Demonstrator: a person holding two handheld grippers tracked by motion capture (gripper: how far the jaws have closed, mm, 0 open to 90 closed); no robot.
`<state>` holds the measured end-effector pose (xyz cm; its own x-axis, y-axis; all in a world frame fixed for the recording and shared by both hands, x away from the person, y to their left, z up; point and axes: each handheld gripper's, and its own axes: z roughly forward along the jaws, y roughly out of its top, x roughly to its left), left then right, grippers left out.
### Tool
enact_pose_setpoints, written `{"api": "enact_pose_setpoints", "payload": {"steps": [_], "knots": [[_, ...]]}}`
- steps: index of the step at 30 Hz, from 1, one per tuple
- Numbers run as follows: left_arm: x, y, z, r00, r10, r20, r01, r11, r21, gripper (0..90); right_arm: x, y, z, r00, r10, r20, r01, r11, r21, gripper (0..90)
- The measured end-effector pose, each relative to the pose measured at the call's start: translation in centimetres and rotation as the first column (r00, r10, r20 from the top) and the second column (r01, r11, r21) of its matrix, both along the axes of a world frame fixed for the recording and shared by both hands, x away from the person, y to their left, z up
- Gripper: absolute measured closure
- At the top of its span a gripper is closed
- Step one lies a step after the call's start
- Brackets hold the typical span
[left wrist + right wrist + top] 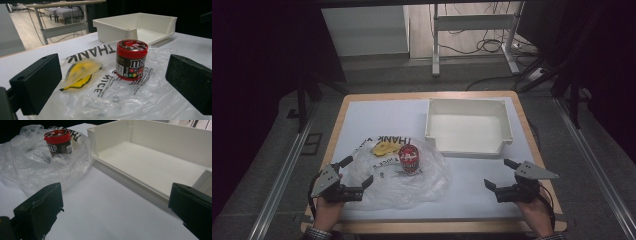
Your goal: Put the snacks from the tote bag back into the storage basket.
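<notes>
A red-lidded candy jar stands upright on a crumpled clear plastic bag printed with black letters and a yellow smiley. My left gripper is open at the bag's left edge, its jaws wide apart and the jar ahead between them. My right gripper is open above bare white table, right of the bag and just in front of the white bin. The bin is empty.
The white mat covers a wood-edged table. Beyond the far edge stand a white desk frame and loose cables on the floor. Metal rails run along both sides of the table.
</notes>
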<state>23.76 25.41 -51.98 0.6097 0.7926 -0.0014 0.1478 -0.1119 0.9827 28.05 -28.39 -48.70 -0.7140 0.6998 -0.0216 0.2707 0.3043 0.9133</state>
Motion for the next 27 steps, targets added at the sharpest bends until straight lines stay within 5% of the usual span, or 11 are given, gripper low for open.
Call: {"api": "enact_pose_setpoints", "payload": {"steps": [8,27], "knots": [[0.0,0.0,0.0,1.0,-0.001,-0.001,0.001,1.0,0.002,0.4,0.4,0.4,0.0,0.9999,0.011,0.005,-0.011,1.0,-0.023,0.0],[0.0,-0.1,0.0,1.0,-0.003,0.001,0.003,1.0,0.005,0.4,1.0,1.6,0.1,0.9972,0.072,-0.021,-0.07,0.996,0.053,0.0]]}}
